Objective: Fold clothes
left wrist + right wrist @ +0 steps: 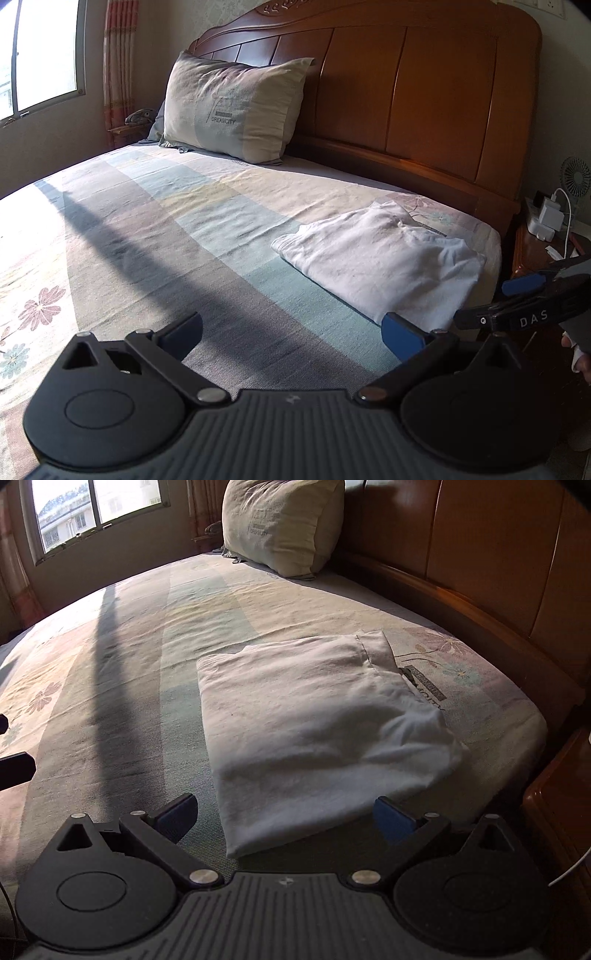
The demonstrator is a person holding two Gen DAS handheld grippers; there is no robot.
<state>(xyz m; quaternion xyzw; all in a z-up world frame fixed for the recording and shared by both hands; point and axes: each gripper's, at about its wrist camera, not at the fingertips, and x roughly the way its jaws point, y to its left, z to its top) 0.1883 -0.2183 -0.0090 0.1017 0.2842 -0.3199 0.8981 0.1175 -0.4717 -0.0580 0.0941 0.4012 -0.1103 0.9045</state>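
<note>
The left hand-held gripper hovers low over the bed, jaws spread wide and holding nothing, its right fingertip just at the near edge of the shirt. The right hand-held gripper is level too, aimed along the bed toward the headboard, jaws wide and empty, with the shirt's near edge lying between its fingers.

The shirt is white, folded into a compact rectangle, resting flat on the bed near the headboard and close to the bed's right side. Its surface is creased; the near right corner bulges in soft folds, and a seamed flap shows at the far corner.

The left wrist view alone shows the right hand-held gripper from the side, marked "DAS", with a bit of the person's hand behind it, plus a nightstand carrying a charger and a small fan. The right wrist view shows print on the sheet beside the shirt. A pillow leans on the headboard; a window lights the far side.
</note>
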